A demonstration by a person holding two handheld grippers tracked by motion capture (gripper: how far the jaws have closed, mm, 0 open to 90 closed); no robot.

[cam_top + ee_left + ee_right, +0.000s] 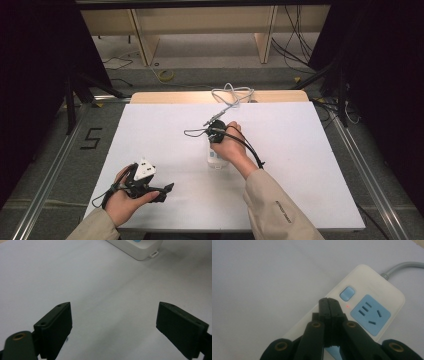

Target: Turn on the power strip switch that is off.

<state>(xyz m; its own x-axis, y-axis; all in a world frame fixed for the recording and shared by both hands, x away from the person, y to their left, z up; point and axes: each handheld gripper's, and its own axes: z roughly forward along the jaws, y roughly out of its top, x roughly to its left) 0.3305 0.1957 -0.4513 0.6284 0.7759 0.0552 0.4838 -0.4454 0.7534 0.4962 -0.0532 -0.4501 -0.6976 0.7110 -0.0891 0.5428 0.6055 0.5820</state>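
A white power strip (367,290) with a blue socket face (370,314), a blue switch button (347,292) and a small red light (347,306) lies mid-table; its near end shows under the right hand (217,161). My right gripper (328,300) hovers over the strip with its jaws pressed together and nothing between them, tips just short of the button. My left gripper (113,322) stands open above bare table at the near left (167,188); the strip's corner (140,250) lies beyond it.
The strip's grey cable (231,98) runs to a coil at the table's far edge. The white table top (300,150) stretches around both hands. Beyond the table are wooden furniture legs (142,40) and loose floor cables (295,47).
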